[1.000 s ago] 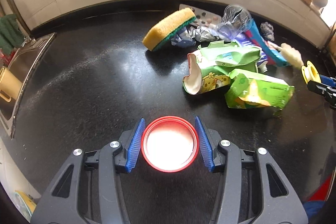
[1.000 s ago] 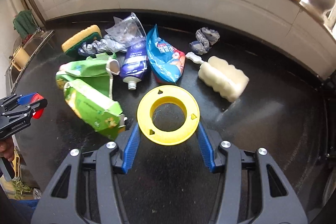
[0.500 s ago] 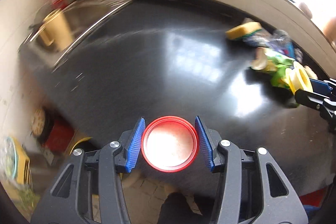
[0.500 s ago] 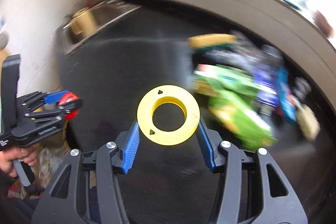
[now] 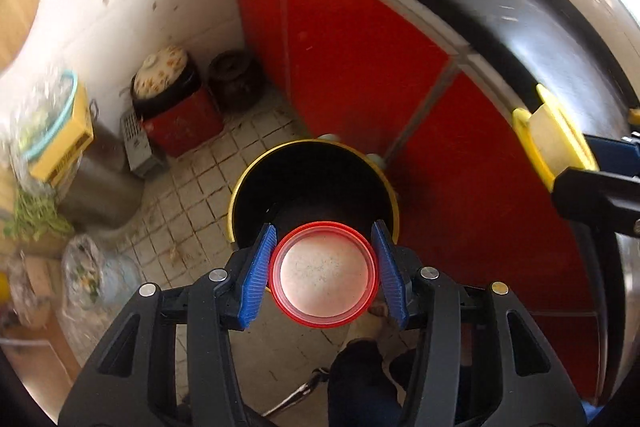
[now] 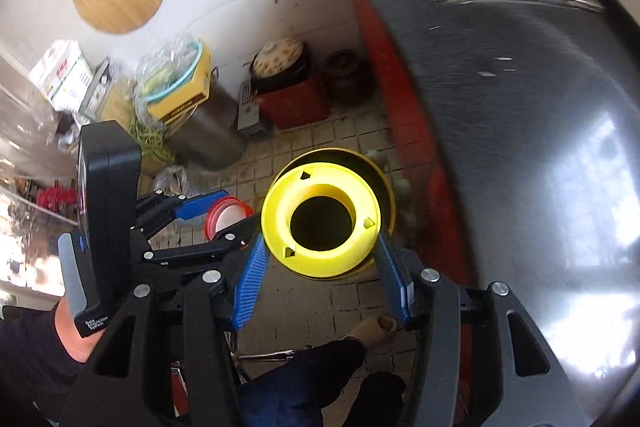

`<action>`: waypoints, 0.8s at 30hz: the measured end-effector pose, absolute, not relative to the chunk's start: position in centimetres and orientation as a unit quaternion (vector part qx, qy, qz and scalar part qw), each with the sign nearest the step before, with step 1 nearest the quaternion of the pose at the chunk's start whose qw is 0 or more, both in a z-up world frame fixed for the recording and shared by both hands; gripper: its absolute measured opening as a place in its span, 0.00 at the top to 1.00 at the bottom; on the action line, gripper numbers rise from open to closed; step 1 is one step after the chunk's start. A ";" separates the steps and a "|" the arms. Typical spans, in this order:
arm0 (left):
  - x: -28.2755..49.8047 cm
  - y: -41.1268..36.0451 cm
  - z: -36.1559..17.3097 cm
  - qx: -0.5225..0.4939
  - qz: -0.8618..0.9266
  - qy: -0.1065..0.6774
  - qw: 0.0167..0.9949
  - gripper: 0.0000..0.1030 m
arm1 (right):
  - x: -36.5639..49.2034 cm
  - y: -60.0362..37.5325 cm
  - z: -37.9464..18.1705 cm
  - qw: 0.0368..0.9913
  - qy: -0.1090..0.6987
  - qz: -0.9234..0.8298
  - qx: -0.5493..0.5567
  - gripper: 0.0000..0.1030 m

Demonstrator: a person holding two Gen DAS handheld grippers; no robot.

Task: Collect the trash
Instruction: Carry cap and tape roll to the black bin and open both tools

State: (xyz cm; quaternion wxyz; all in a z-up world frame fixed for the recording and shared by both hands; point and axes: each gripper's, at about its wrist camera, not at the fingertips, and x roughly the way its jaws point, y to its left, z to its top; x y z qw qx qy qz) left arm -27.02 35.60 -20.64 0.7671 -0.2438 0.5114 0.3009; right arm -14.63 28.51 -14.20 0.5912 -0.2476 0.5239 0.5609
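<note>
Both wrist views steeply downward, sharing the yellow-rimmed bin (image 5: 312, 187) (image 6: 382, 183) below.

A round red lid (image 5: 323, 274) sits low centre; a yellow spool ring (image 6: 322, 221), mid-frame, both above a black yellow-rimmed bin (image 5: 312, 183).

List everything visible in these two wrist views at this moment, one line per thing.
red lid: one, red rim with pale centre, clamped in the left gripper, above the bin's near edge
yellow spool: one, yellow, clamped in the right gripper, over the bin
bin: one, black with yellow rim, on the tiled floor by the cabinet
cabinet doors: red, under the counter
counter: one, black, glossy
red crate: one, red, by the wall, a lidded pot on it
dark pot: one, beside the crate
yellow box: one, on a metal drum
left gripper: black, blue pads
right gripper: black, blue pads
</note>
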 end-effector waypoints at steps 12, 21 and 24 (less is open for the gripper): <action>-28.3 38.9 -26.6 -0.290 0.304 0.509 0.752 0.53 | -16.1 34.4 -19.3 0.567 0.553 0.543 -0.278 0.50; -28.1 39.1 -26.1 -0.276 0.315 0.507 0.754 0.24 | -15.4 34.0 -18.4 0.570 0.545 0.549 -0.278 0.31; -28.3 38.5 -24.7 -0.271 0.317 0.506 0.755 0.22 | -15.1 32.4 -16.1 0.576 0.532 0.557 -0.273 0.28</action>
